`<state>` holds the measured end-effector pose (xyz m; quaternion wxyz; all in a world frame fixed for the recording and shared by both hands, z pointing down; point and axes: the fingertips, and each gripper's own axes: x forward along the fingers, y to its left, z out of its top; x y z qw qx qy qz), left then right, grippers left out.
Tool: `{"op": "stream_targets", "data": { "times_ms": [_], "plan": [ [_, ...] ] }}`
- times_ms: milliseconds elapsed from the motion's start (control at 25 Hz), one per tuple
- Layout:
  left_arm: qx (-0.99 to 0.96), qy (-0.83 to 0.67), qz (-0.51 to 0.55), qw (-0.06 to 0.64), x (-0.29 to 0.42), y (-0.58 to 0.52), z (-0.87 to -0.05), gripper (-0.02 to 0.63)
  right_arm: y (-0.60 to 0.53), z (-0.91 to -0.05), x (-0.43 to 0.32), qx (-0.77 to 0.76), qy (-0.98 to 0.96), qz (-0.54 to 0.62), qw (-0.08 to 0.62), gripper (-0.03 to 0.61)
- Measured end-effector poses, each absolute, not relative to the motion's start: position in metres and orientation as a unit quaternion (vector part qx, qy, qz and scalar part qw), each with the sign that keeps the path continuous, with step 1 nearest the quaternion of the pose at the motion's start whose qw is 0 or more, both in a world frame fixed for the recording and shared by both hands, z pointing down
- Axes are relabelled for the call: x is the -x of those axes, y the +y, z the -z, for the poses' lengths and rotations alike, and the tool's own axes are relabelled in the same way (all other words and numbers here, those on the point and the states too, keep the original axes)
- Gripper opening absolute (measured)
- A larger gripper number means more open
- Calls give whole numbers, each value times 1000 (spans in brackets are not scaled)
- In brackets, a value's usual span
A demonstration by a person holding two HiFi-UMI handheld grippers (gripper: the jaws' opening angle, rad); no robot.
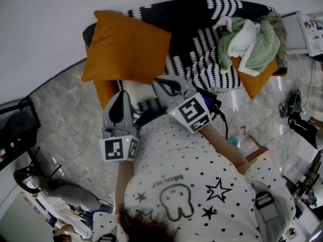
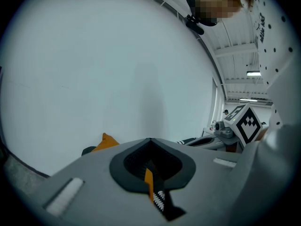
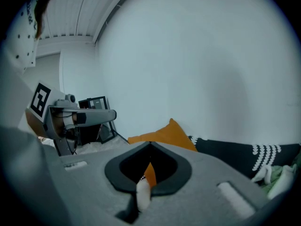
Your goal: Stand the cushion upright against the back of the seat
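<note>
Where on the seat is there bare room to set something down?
The middle of the black-and-white blanket, between the orange cushion on the left and the clothes pile, is free. The right end is crowded: clothes heaped on a second orange cushion.

diffuse indoor light, moderately bright; the white wall (image 1: pixel 40 29) is evenly lit, shadows soft. ceiling strip lights (image 2: pixel 254 73) appear in the left gripper view. mild glare lies on the glossy floor (image 1: pixel 234 105). both gripper views bend strongly, with dark corners. the left tool (image 2: pixel 150 142), close to the lens, is soft.
</note>
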<state>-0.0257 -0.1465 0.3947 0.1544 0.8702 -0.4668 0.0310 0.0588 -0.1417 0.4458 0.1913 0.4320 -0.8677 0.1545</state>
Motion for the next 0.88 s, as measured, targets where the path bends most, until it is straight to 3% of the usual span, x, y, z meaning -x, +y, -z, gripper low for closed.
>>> {"op": "stream_targets", "data": {
  "times_ms": [880],
  "plan": [
    [-870, -465, -32, 160, 23, -153, -398, 3, -148, -448, -61, -430, -868, -158, 190, 2]
  ]
}}
